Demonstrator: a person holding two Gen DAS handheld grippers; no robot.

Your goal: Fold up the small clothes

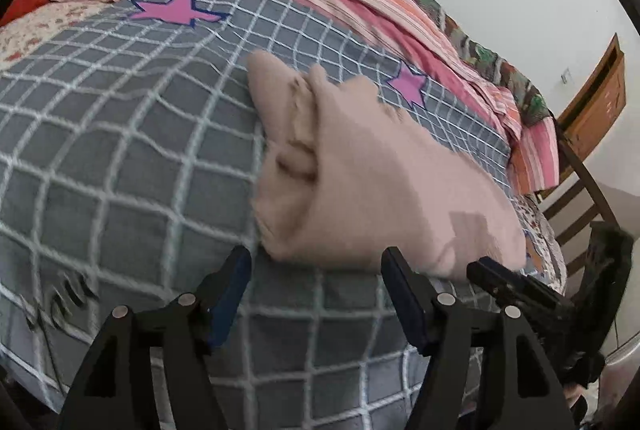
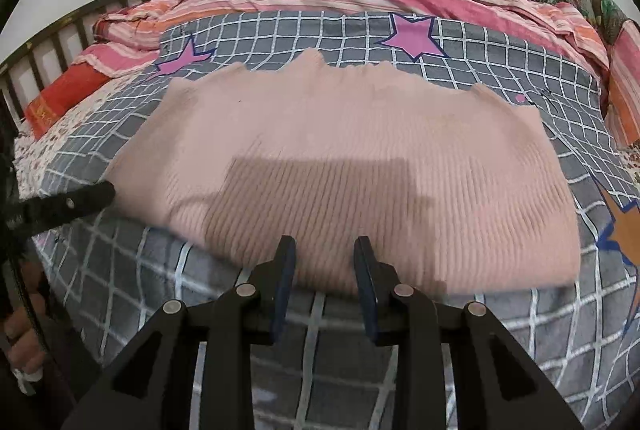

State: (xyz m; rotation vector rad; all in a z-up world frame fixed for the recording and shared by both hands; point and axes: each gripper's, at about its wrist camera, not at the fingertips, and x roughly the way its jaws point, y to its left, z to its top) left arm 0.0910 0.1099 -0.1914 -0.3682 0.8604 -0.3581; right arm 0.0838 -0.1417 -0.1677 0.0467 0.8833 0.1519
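A folded pink knit (image 2: 344,165) lies on the checked quilt (image 2: 140,294), just ahead of the right gripper (image 2: 325,250) and the left gripper (image 1: 316,262), both parted and empty. Soft, light and floppy, it looks best pinched at the near hem; open quilt surrounds it.

the pink sweater (image 2: 344,165) is motion-blurred along its edges in both views, so its folds (image 1: 296,149) cannot be read clearly. the dark lettering (image 1: 60,302) on the grey checked blanket (image 1: 120,149) is smeared and illegible. the orange star (image 2: 628,234) is cut by the frame edge.
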